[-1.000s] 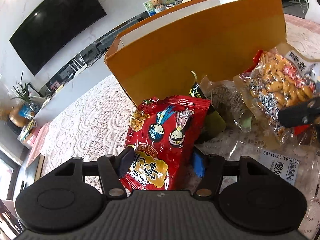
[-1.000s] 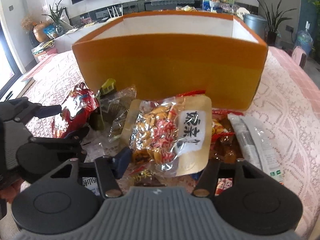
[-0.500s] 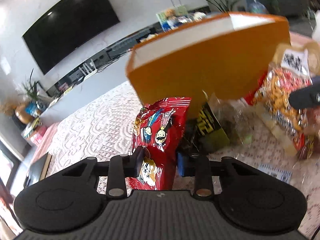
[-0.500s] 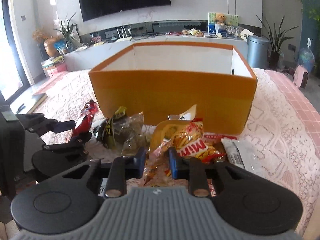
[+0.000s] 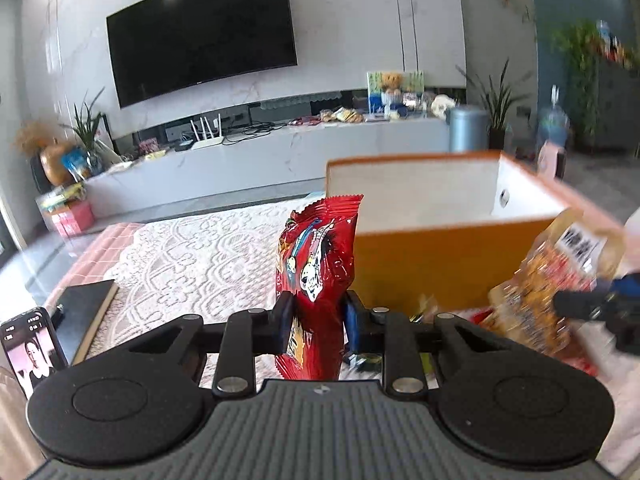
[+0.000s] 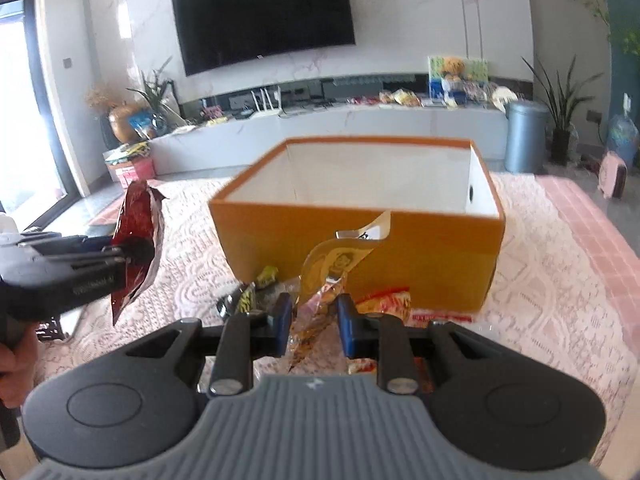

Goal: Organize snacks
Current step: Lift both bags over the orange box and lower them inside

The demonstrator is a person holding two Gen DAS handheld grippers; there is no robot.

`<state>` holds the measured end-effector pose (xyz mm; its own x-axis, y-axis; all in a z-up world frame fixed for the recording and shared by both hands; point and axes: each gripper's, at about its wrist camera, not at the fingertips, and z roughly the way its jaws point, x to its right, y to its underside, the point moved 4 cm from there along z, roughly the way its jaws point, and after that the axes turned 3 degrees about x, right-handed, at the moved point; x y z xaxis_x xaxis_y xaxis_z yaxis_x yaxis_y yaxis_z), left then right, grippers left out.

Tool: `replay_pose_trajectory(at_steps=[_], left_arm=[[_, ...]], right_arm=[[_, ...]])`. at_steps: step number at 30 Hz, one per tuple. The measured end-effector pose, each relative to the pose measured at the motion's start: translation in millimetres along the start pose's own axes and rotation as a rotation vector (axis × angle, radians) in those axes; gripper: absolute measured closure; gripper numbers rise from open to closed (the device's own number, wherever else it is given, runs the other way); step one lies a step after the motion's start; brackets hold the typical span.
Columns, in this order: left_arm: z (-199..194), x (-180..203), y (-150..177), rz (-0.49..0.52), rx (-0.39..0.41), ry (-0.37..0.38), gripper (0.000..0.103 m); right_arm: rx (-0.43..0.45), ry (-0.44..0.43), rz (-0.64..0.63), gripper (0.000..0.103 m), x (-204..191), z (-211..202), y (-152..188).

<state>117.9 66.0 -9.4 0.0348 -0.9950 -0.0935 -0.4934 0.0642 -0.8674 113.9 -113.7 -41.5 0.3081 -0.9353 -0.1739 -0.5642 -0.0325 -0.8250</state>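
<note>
A: Left wrist view?
B: The left gripper (image 5: pixel 316 318) is clamped on an upright red bag (image 5: pixel 316 264), raised to clear the orange box (image 5: pixel 448 256) at two o'clock.

A: Right wrist view?
B: The right gripper (image 6: pixel 311 322) pinches a clear pouch (image 6: pixel 332 276) aloft; box (image 6: pixel 360 240) at twelve o'clock.

Red glossy snack bag (image 5: pixel 316 276) printed with cartoon figures in blue, white and yellow; dark red on its reverse. Clear-fronted pouch (image 6: pixel 332 276) with tan-yellow backing, a printed face, orange-brown pieces inside. Orange box (image 6: pixel 360 248), white within. Cream lace cloth (image 6: pixel 540 280) in a scalloped pattern, over pink checked fabric (image 6: pixel 592 216). Black and yellow packet (image 6: pixel 248 296) and red-and-yellow wrapper (image 6: pixel 392 300) below the box. Black claw (image 5: pixel 316 316) with blue pads (image 5: pixel 351 320); grey ribbed body. Black screen (image 5: pixel 200 32) on white marbled wall. Grey-blue bin (image 6: pixel 524 136). Green plants (image 6: pixel 560 92).
</note>
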Motion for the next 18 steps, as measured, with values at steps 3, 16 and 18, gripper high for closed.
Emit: replay_pose_trajectory(at_steps=[3, 16, 18], left_arm=[[-10, -4, -17, -0.047, 0.015, 0.054, 0.074], [14, -10, -71, -0.15, 0.038, 0.213, 0.075], [21, -9, -77, -0.158, 0.042, 0.226, 0.075]], right_arm=[[0.024, -0.027, -0.014, 0.081, -2, -10, -14], [0.137, -0.065, -0.115, 0.081, -8, -15, -92], [0.153, -0.059, -0.136, 0.081, -9, -8, -103]])
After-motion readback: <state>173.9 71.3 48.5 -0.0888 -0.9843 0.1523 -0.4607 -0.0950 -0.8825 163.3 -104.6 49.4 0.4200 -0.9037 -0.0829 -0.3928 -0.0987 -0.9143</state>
